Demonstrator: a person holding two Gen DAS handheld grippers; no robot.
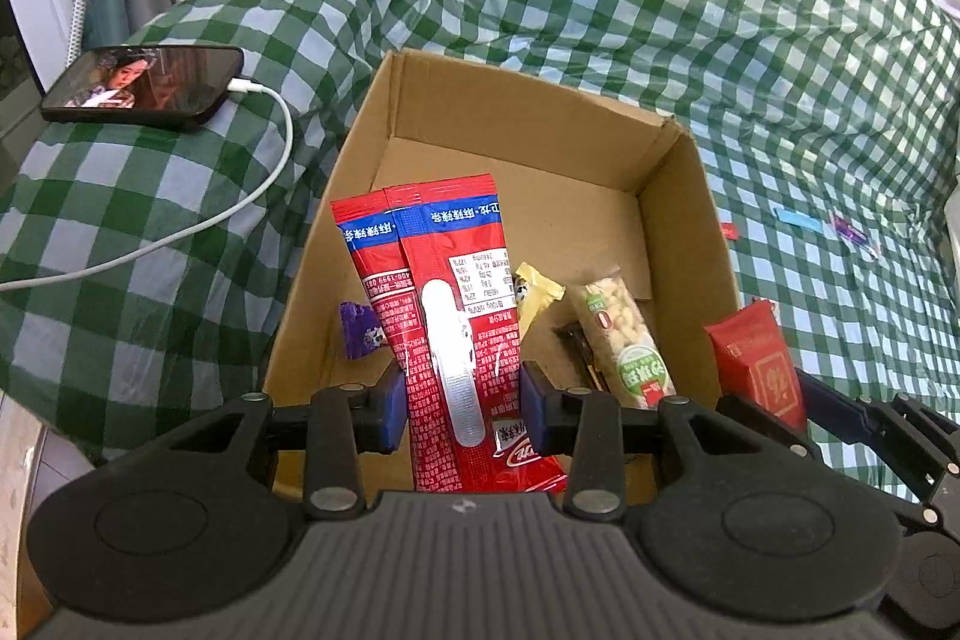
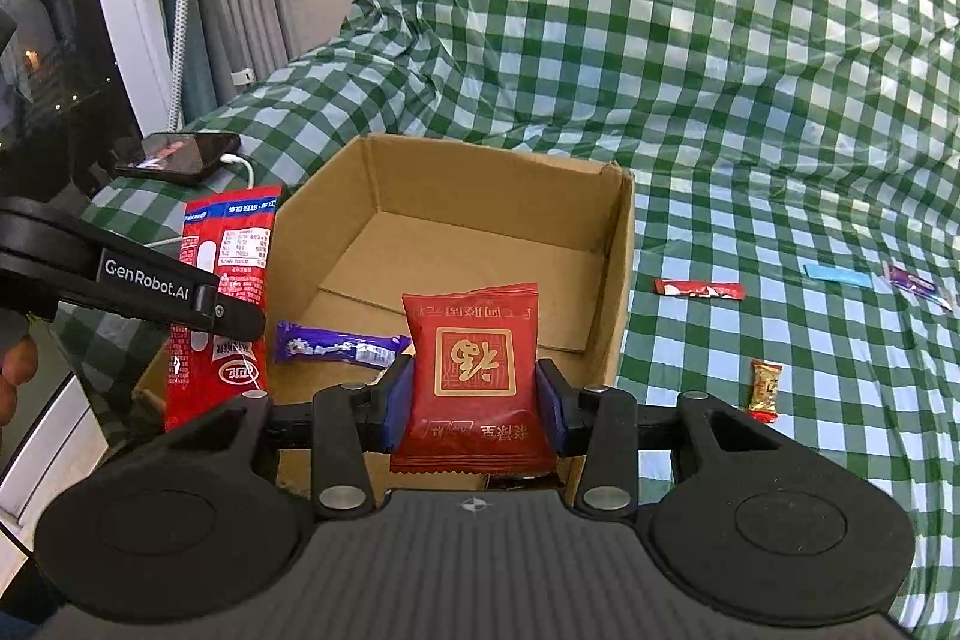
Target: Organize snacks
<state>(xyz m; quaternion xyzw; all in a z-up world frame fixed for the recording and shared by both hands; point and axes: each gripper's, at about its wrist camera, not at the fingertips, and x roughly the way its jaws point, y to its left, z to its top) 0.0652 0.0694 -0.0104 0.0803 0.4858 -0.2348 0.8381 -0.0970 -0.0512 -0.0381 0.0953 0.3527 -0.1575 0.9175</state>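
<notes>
An open cardboard box [image 1: 684, 196] [image 2: 618, 244] sits on a green checked cloth. My left gripper [image 1: 462, 400] is shut on a long red snack packet [image 1: 456, 292], held over the box's near left part; the packet also shows in the right wrist view [image 2: 222, 292]. My right gripper [image 2: 474, 400] is shut on a small red pouch with a gold emblem [image 2: 474, 358] above the box's near edge; the pouch also shows in the left wrist view [image 1: 759, 364]. Inside the box lie a purple candy bar [image 2: 336, 343] [image 1: 360, 334], a peanut bar [image 1: 624, 340], a yellow candy [image 1: 537, 292] and a dark bar [image 1: 579, 346].
A phone [image 1: 144, 85] with a white cable [image 1: 240, 208] lies on the cloth left of the box. Loose snacks lie right of the box: a red bar [image 2: 699, 288], a gold candy [image 2: 765, 388], a blue stick [image 2: 837, 275], a purple bar [image 2: 921, 285].
</notes>
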